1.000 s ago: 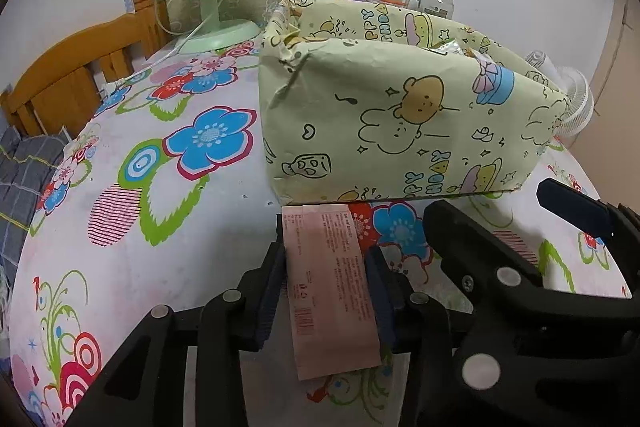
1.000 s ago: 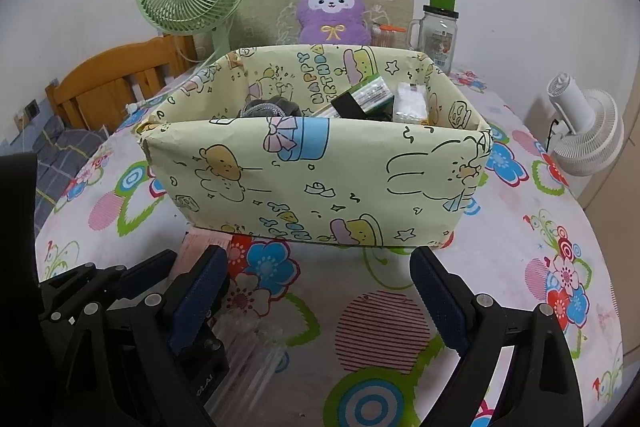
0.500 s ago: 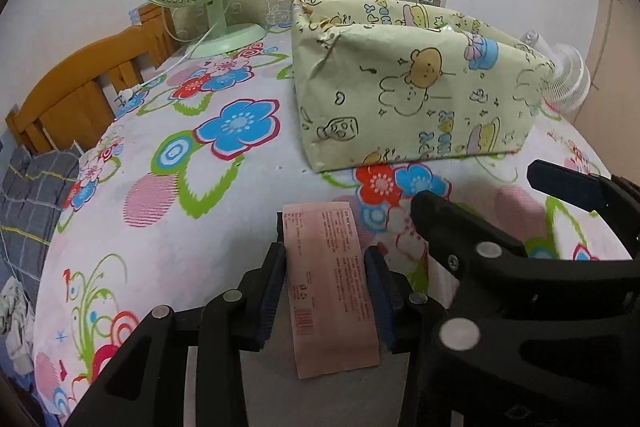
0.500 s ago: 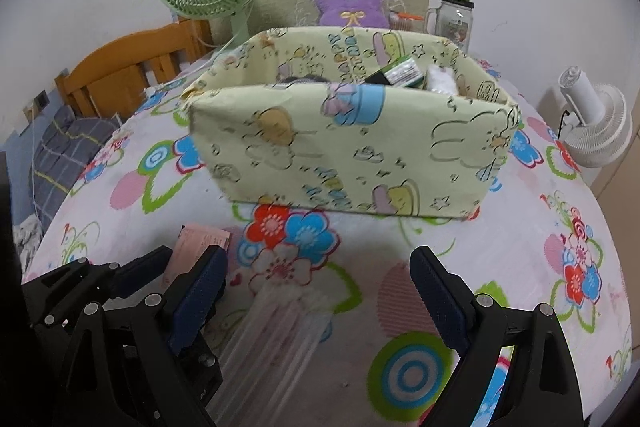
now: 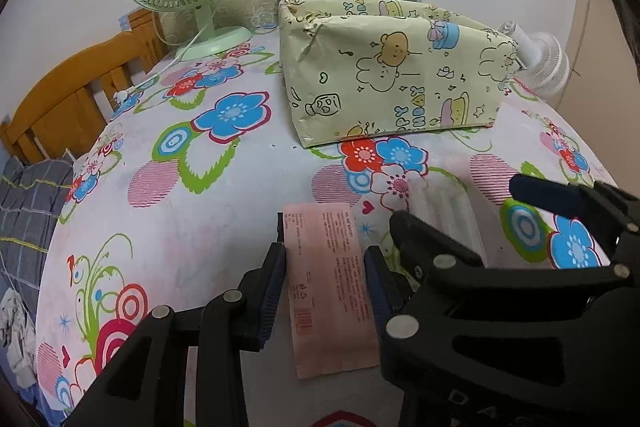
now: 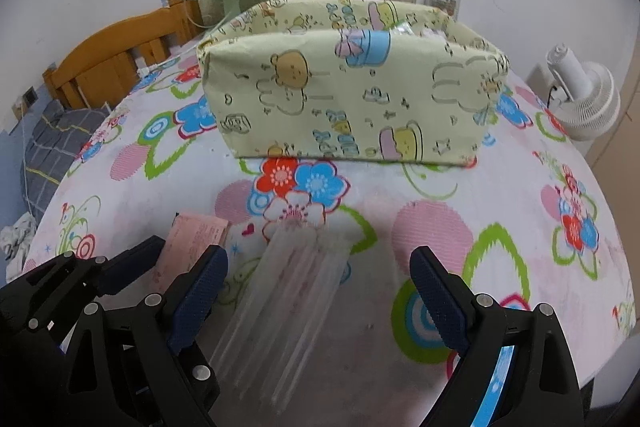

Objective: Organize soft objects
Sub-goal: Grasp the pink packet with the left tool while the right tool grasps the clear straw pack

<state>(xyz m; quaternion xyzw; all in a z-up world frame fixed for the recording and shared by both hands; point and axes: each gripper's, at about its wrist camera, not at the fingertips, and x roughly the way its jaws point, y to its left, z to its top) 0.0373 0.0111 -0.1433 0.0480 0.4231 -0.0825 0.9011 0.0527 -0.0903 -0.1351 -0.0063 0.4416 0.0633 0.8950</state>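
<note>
1. A round table under a flowered cloth [image 6: 460, 239] fills both views. Over the past second both grippers have drawn back from the far side, so more cloth now shows.
2. The yellow cartoon-print storage box [image 5: 396, 75] stands toward the far edge, well apart from both grippers and farther off than a second ago. Some items show inside it.
3. The right gripper [image 6: 320, 303] hangs with its jaws spread wide and empty over a clear plastic packet [image 6: 288, 291] lying on the cloth.
4. The left gripper [image 5: 325, 279] stays clamped on a flat pink packet [image 5: 330, 287], pads pressing both long edges, unchanged.
5. Judgement: the pink packet has not gone into the box; the retreat suggests the right gripper will collect the clear packet first.
</note>
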